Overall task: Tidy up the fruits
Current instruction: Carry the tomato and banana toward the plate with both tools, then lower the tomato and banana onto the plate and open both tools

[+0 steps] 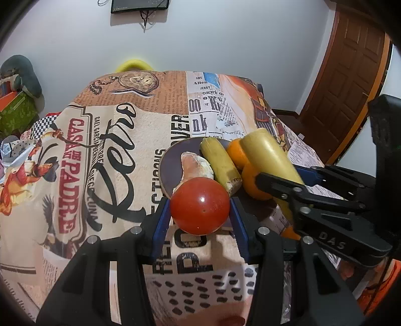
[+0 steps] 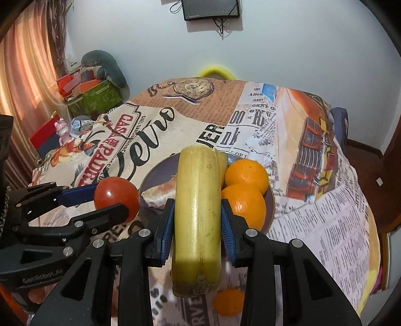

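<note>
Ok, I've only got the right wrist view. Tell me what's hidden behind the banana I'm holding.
Observer: A second banana lies on the plate, behind the held banana.
Operator: Now check the left gripper and its grip on the tomato.
Observer: Both blue pads press against the tomato's sides, one on each side.

White wall (image 2: 300, 50), wall-mounted screen (image 2: 211, 9), wooden door (image 1: 345, 82), pink curtain (image 2: 27, 75), printed tablecloth (image 1: 100, 150)
</note>
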`<state>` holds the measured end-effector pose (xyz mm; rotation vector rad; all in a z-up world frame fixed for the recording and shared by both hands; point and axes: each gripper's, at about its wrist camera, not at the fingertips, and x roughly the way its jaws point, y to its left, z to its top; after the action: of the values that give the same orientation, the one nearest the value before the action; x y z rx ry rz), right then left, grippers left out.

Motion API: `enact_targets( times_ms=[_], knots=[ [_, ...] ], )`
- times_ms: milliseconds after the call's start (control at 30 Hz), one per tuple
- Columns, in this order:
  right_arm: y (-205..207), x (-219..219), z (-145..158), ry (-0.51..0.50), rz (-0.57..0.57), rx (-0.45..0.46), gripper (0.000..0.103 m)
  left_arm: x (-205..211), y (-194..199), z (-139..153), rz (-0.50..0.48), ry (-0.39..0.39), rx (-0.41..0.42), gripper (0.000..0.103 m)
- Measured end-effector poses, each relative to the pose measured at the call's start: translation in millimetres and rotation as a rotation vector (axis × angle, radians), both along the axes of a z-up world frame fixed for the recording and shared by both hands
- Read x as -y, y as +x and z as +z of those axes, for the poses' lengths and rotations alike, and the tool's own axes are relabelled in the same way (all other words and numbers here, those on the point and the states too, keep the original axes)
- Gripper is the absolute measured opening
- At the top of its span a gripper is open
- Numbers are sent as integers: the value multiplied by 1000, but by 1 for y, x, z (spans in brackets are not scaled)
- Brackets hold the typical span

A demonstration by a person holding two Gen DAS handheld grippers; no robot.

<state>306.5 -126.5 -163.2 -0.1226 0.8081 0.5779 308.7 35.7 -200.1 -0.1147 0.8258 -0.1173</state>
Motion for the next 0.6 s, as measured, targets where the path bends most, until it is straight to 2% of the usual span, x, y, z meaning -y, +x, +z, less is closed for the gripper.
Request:
enact_targets(
  times_ms=[333,467,600],
  knots=[
    [18,-7,-12,0,48,-51,32,-1,22,-17,0,5,-29,47],
    [19,-4,-12,8,46,-45,33,-2,27,-21,-5,-14,-38,47],
    [16,4,0,45,37,-14,33,1,29,-23,-7,1,-33,47]
  ],
)
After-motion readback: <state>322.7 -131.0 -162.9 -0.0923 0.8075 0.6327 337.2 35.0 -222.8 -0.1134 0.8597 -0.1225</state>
